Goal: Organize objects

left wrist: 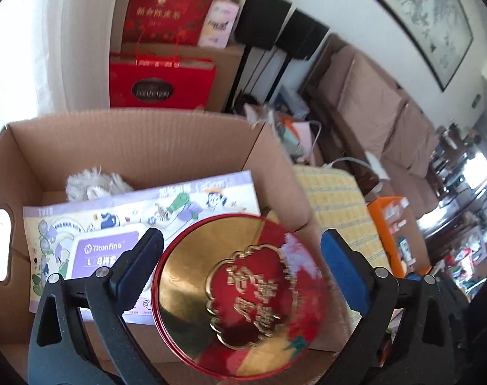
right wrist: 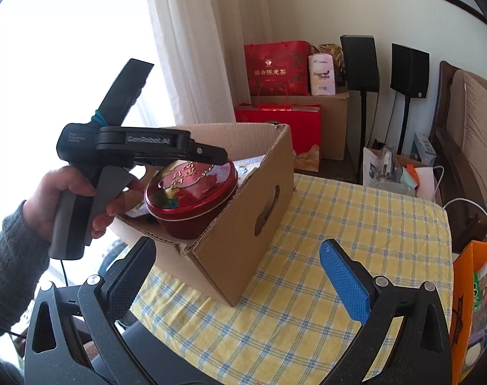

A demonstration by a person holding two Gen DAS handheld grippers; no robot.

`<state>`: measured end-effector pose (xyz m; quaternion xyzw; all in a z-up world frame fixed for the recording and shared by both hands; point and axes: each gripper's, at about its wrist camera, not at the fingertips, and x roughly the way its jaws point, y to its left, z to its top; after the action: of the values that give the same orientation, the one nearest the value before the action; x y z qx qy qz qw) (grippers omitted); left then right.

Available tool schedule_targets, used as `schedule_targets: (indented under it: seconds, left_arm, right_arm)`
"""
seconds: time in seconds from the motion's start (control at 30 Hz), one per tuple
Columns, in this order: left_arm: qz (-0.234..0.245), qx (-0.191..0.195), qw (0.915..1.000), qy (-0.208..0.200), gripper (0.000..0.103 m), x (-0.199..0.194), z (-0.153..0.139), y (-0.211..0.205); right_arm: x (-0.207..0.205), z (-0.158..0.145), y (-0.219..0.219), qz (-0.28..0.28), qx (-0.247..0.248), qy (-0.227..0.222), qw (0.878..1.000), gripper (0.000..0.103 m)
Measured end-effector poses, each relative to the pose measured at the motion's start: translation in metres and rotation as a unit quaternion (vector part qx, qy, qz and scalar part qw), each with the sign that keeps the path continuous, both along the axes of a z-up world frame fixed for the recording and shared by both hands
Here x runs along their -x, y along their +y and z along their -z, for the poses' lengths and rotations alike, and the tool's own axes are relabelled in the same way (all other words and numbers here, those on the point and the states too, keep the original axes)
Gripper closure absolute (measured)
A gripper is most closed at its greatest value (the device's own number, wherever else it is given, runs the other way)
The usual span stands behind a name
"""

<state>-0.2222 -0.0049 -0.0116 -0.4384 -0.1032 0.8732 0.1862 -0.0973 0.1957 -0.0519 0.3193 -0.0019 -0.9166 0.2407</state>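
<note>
A round red and gold tin [left wrist: 240, 295] with raised gold characters sits between the fingers of my left gripper [left wrist: 241, 269], which is shut on it over the near corner of an open cardboard box [left wrist: 131, 138]. In the right wrist view the tin [right wrist: 192, 192] hangs partly inside the box [right wrist: 243, 224], held by the left gripper [right wrist: 208, 157]. The box holds a purple printed package [left wrist: 140, 224] and a white fluffy item [left wrist: 95, 183]. My right gripper [right wrist: 237, 272] is open and empty, in front of the box above the checked tablecloth.
The box stands on a table with a yellow checked cloth [right wrist: 355, 224]. Red gift bags [right wrist: 278, 67] and a brown carton stand behind. Two black speakers [right wrist: 362, 64] stand by the wall. A sofa [left wrist: 387, 112] is at the right, an orange box [right wrist: 471, 304] beside the table.
</note>
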Motion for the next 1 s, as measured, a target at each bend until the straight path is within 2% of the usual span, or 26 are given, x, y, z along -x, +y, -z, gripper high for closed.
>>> schedule_targets:
  seconds: [0.17, 0.23, 0.33, 0.43, 0.7, 1.0]
  left_arm:
    - [-0.006, -0.027, 0.9984, 0.049, 0.0, -0.018, -0.028, -0.007]
    - [-0.008, -0.015, 0.997, 0.075, 0.0, -0.031, -0.041, -0.006]
    - [-0.003, 0.012, 0.9957, 0.092, 0.0, -0.048, -0.048, 0.0]
    - [-0.01, 0.031, 0.995, 0.095, 0.0, -0.064, -0.046, 0.003]
    - [-0.049, 0.042, 0.9928, 0.101, 0.0, -0.111, -0.034, -0.004]
    - [-0.057, 0.049, 0.9925, 0.096, 0.0, -0.156, -0.023, 0.0]
  right_arm:
    - [-0.004, -0.003, -0.001, 0.011, -0.008, 0.009, 1.0, 0.001]
    - [-0.007, -0.005, -0.001, 0.02, -0.014, 0.011, 1.0, 0.001]
    - [-0.012, -0.007, -0.001, 0.037, -0.019, 0.014, 0.999, 0.001]
    - [-0.016, -0.009, 0.002, 0.05, -0.02, 0.016, 0.998, 0.001]
    - [-0.035, -0.015, 0.012, 0.097, -0.033, 0.041, 0.994, 0.0]
    - [-0.056, -0.01, 0.023, 0.128, -0.031, 0.027, 0.991, 0.0]
